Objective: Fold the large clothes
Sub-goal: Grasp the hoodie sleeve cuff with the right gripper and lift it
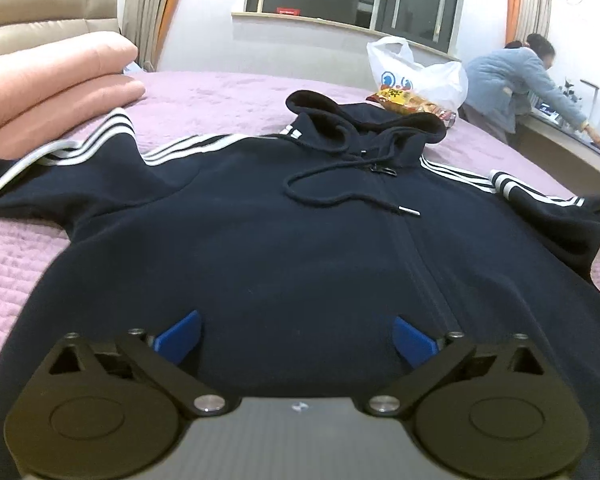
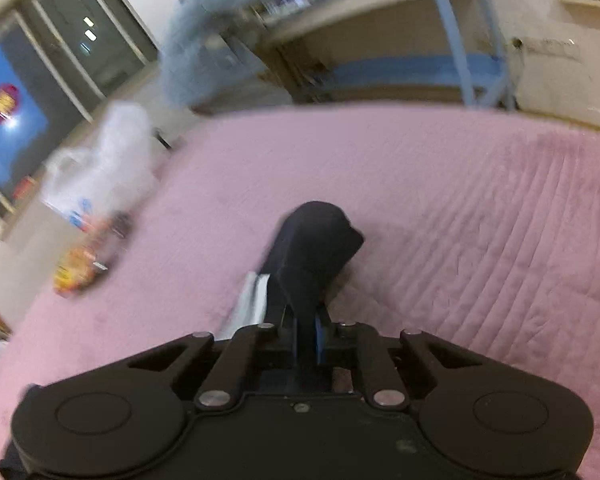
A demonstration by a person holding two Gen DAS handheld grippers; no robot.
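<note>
Now you are clamping your right gripper [image 2: 306,320] on the hoodie [image 1: 300,240] sleeve, lying toward twelve o'clock, while your left gripper [image 1: 296,336] is hovering spread over its hem.

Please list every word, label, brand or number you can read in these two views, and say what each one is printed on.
No text can be read with confidence.
Snack packet: yellow print, too small to read.
White plastic bag: a blue cartoon face, no legible words.
Red sign on the window sill: too small to read.
Navy hoodie: white stripes only, no visible logo text.
Right wrist view: motion-blurred; nothing legible.
</note>
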